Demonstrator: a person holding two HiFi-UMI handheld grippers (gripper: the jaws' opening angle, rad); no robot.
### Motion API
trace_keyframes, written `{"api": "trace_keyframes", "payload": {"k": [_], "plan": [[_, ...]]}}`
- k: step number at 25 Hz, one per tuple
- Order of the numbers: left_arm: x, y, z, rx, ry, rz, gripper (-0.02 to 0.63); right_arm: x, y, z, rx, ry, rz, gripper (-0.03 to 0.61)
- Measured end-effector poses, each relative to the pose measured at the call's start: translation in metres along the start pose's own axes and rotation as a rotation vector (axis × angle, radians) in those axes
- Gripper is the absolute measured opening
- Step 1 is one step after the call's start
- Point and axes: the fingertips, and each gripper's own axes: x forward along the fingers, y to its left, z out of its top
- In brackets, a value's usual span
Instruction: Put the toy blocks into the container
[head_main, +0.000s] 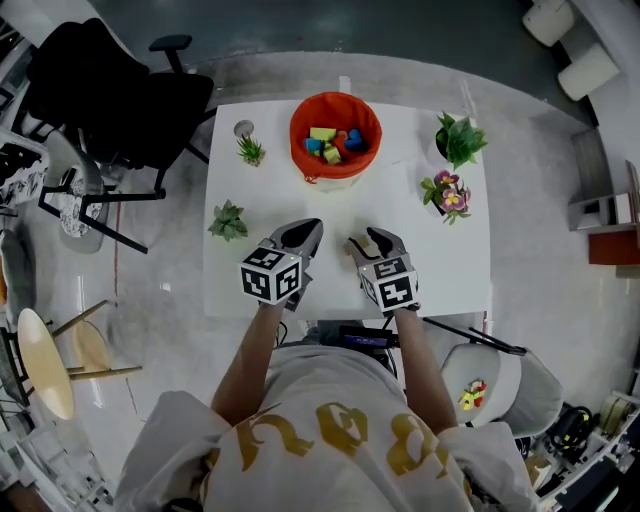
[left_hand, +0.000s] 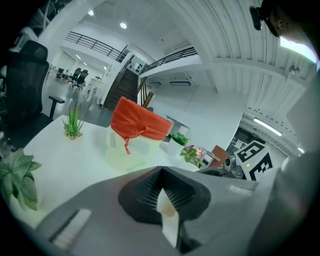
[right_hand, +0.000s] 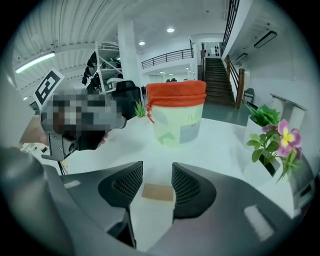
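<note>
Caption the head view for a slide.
Blocks sit in the orange-rimmed container; left gripper and right gripper are above the white table.

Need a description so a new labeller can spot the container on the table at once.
On the white table, look at the middle of the edge farthest from the person: the container stands there, a pale tub with an orange-red fabric rim. Its neighbours are small potted plants; it alone holds coloured blocks.
</note>
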Motion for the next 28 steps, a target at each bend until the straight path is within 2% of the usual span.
{"api": "trace_keyframes", "payload": {"k": [12, 18, 22, 24, 28], "plan": [[0.010, 0.005, -0.023, -0.019, 0.051, 0.004, 0.002, 0.024, 0.007, -0.036, 0.008, 0.143, 0.043, 0.281], [0.010, 0.012, -0.033, -0.024, 0.078, 0.015, 0.002, 0.033, 0.005, -0.049, 0.022, 0.165, 0.000, 0.290], [0.010, 0.016, -0.037, -0.025, 0.088, 0.021, 0.002, 0.035, 0.003, -0.048, -0.007, 0.166, -0.048, 0.282], [0.010, 0.016, -0.038, -0.025, 0.090, 0.020, 0.002, 0.035, 0.002, -0.049, -0.030, 0.176, -0.063, 0.299], [0.008, 0.017, -0.039, -0.027, 0.097, 0.017, 0.002, 0.036, 0.005, -0.048, -0.089, 0.182, -0.043, 0.316]]}}
